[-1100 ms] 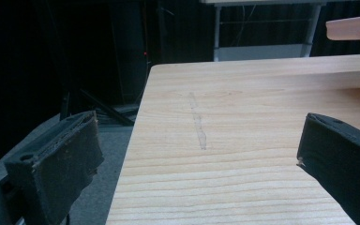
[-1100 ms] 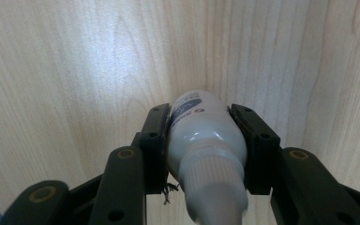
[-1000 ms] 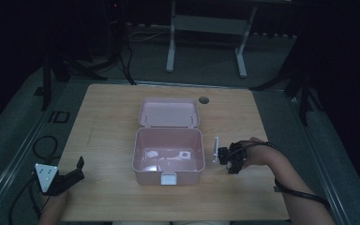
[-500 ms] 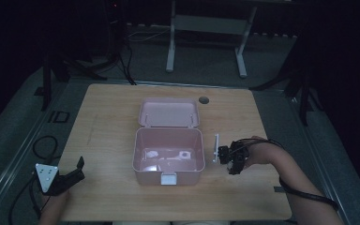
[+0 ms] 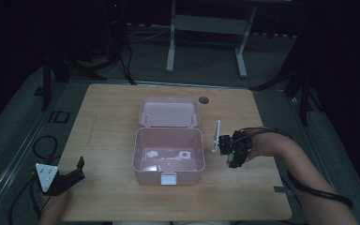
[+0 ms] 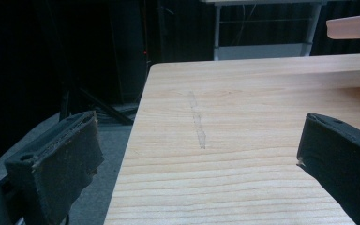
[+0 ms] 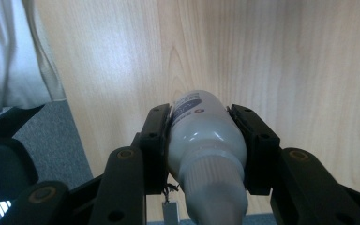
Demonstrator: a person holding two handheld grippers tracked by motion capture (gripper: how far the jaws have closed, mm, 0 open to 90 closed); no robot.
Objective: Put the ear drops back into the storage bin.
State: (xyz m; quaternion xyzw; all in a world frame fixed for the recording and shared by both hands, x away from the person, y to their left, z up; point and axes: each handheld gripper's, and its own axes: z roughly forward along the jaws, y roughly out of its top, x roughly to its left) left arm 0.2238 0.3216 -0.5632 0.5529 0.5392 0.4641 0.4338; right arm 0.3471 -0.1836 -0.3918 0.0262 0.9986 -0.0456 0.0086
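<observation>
**Bottle held beside an open pink box**

The right gripper (image 7: 201, 140) clamps a small white bottle (image 7: 201, 140) across its body, jaws pressing both sides, probably so it can be carried without slipping. In the high view it hangs just right of the open pink box (image 5: 168, 159), whose lid (image 5: 168, 112) lies back on the far side, leaving the interior free to receive things. The left gripper (image 5: 68, 178) idles at the table's (image 5: 112, 108) near left corner, jaws spread and holding nothing, clear of the work.
</observation>
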